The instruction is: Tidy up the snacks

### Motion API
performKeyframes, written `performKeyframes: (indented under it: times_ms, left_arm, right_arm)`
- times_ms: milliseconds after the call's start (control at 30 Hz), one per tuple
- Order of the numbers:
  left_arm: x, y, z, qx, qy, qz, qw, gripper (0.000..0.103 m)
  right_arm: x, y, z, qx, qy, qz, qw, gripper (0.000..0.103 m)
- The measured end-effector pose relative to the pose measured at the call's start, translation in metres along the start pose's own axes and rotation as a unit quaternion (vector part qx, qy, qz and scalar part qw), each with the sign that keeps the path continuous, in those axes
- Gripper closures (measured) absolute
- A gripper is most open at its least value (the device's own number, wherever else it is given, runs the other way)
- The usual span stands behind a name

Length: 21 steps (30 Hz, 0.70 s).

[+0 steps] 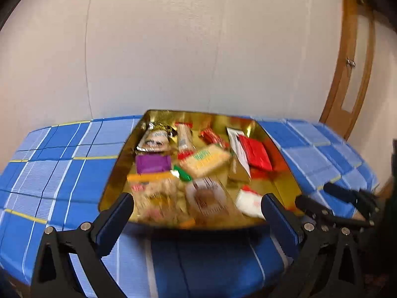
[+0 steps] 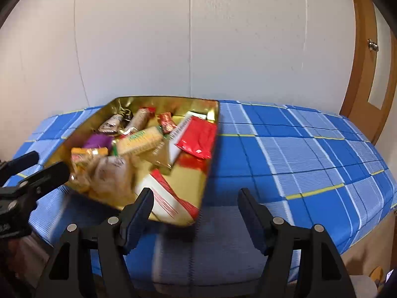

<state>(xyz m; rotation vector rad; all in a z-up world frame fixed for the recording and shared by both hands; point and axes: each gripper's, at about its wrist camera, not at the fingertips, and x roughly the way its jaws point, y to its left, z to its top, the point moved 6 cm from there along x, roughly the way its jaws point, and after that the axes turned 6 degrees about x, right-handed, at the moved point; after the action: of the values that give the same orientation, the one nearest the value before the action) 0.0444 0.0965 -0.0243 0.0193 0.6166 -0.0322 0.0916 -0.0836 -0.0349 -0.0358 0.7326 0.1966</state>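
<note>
Gold tin [image 1: 116, 171] holds mixed snacks [image 1: 204, 160]; left tool [image 1: 198, 207] and right tool [image 2: 196, 202] gape, empty.

A blue plaid tablecloth [image 2: 285, 149], crossed by white and thin yellow lines, covers the table ahead of and beneath the tool, its near edge hanging over the front. Beyond it stands a pale panelled wall [image 2: 198, 37]. Far to the right is a wooden door [image 2: 359, 79] with a metal knob [image 2: 373, 44].

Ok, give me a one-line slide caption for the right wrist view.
Open right gripper hovers at the near edge of a gold tin full of snacks on a blue plaid tablecloth.
</note>
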Motion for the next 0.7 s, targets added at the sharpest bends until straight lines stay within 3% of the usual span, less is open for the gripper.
performKeyframes:
  times_ms: [100,200,300,467,600,700]
  left_arm:
    - [-0.008,-0.01,-0.012,0.004,0.0,-0.005,1.0,0.0]
    - [-0.01,-0.009,-0.021,-0.022,0.007,-0.006,0.9997,0.0]
    - [-0.011,-0.002,-0.029,-0.046,0.014,0.016,0.9987,0.0]
    - [-0.01,0.005,-0.03,-0.058,0.012,0.058,0.9965,0.0]
    - [-0.009,0.006,-0.029,-0.071,0.007,0.044,0.9965,0.0]
    - [-0.008,0.007,-0.029,-0.067,0.004,0.065,0.9956,0.0]
  right_arm:
    - [-0.011,-0.009,-0.006,-0.001,-0.031,-0.001,1.0,0.032]
    - [-0.019,-0.014,-0.004,0.026,-0.052,0.018,0.998,0.031]
    - [-0.024,-0.01,-0.003,0.018,-0.065,0.018,0.998,0.028]
    - [-0.02,-0.007,-0.009,0.007,-0.058,0.015,0.998,0.028]
    - [-0.017,-0.009,-0.012,0.016,-0.053,0.017,0.998,0.028]
    - [-0.017,-0.011,-0.012,0.022,-0.052,0.022,0.998,0.028]
